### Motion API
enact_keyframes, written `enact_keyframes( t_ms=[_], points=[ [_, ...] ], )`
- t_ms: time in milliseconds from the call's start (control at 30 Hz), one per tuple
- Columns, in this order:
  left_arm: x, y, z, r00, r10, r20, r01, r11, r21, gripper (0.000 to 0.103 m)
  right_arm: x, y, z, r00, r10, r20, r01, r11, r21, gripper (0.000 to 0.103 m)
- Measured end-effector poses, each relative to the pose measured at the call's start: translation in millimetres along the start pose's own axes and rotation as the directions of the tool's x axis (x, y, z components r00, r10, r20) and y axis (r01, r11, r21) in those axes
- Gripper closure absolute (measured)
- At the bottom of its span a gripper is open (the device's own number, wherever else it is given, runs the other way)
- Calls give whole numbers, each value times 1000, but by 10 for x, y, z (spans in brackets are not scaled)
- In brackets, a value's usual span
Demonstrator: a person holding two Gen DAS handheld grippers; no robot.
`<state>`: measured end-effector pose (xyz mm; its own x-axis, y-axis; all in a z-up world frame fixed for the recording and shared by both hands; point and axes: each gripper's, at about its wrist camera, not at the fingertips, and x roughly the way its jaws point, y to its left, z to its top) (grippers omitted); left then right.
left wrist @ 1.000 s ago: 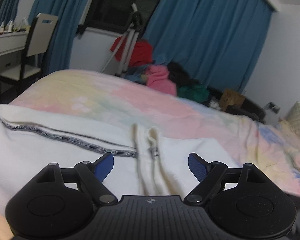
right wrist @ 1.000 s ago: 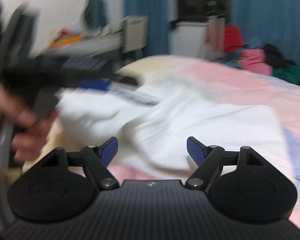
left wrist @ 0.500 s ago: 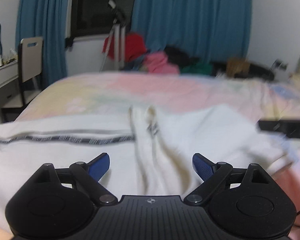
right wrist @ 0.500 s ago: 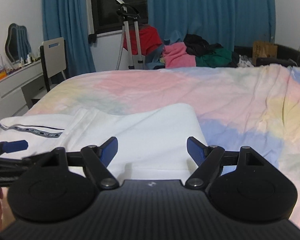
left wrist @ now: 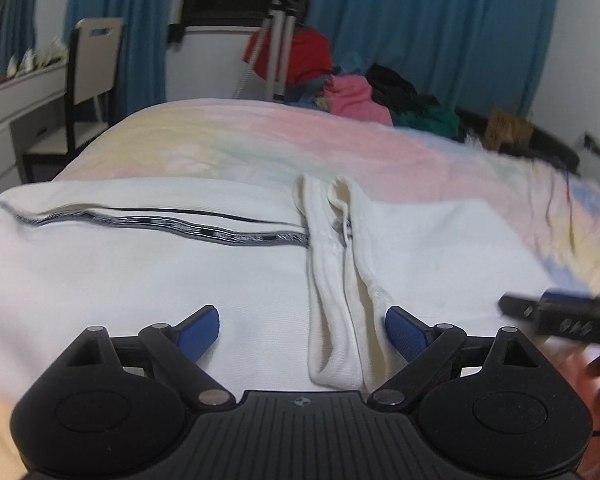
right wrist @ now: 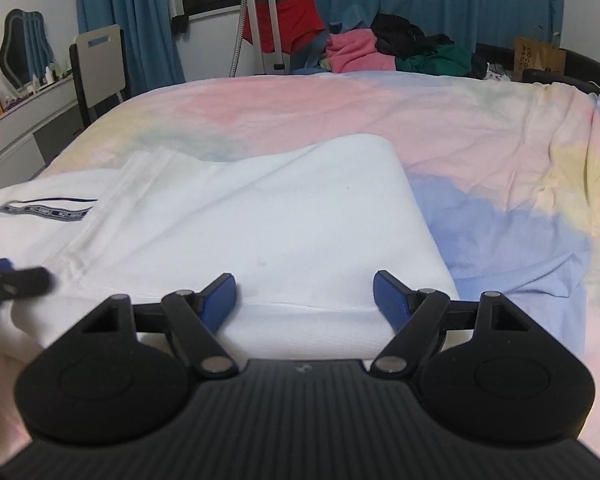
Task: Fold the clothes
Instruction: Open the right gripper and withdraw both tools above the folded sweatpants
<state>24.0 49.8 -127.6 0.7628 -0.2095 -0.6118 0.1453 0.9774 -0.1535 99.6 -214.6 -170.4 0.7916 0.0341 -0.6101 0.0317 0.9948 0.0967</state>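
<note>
A white garment (left wrist: pixel 140 272) with a black patterned stripe (left wrist: pixel 236 236) lies spread on the pastel bed (left wrist: pixel 260 132). Its ribbed waistband with a drawstring (left wrist: pixel 340 264) runs toward my left gripper (left wrist: pixel 302 330), which hovers open just above the cloth. In the right wrist view the same garment (right wrist: pixel 260 216) shows a smooth folded edge at the right. My right gripper (right wrist: pixel 304 296) is open over the garment's near edge, holding nothing. The other gripper's tip shows blurred at each view's side.
A pile of red, pink, black and green clothes (right wrist: pixel 364 48) sits beyond the bed beside a tripod (right wrist: pixel 256 20). A chair (right wrist: pixel 100 72) and a white dresser (right wrist: pixel 16 128) stand at the left. Blue curtains (left wrist: pixel 420 20) cover the back wall.
Both grippers have steadied and come lower and closer over the white garment. The right gripper swung from the left side to face the bed. Both stay open.
</note>
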Motion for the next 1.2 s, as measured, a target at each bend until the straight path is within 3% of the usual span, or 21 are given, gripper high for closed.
enact_keyframes(
  t_ms=[167,300,567,733,833,900,1100,1200],
  points=[
    [-416,422,134,995,97,28,-90,977,-192,4,-51,-45,-27,1000,11,-3,-11,1000,7,26],
    [-627,862,127,994,107,14,-90,897,-432,1,-100,-48,-44,1000,7,-6,-7,1000,4,26],
    [-600,1359,43,994,77,-76,-108,753,-649,1,-149,11,-10,1000,-1,-24,1,1000,4,26],
    [-295,1791,-86,994,16,-111,-99,578,-810,2,-117,72,0,1000,-10,-30,10,1000,-14,26],
    [-139,2084,-96,992,29,-119,-119,458,-881,4,-89,104,6,999,-15,-29,15,1000,-18,26],
    [-89,2267,-66,994,39,-104,-111,393,-913,6,-96,91,10,1000,-15,-28,14,1000,-17,26],
    [-84,2804,91,987,143,-73,-119,344,-932,22,-109,100,5,1000,-13,-21,13,1000,-20,26],
    [-76,3053,57,984,165,-66,-115,314,-943,40,-152,114,9,1000,8,-6,-9,1000,-22,26]
  ],
)
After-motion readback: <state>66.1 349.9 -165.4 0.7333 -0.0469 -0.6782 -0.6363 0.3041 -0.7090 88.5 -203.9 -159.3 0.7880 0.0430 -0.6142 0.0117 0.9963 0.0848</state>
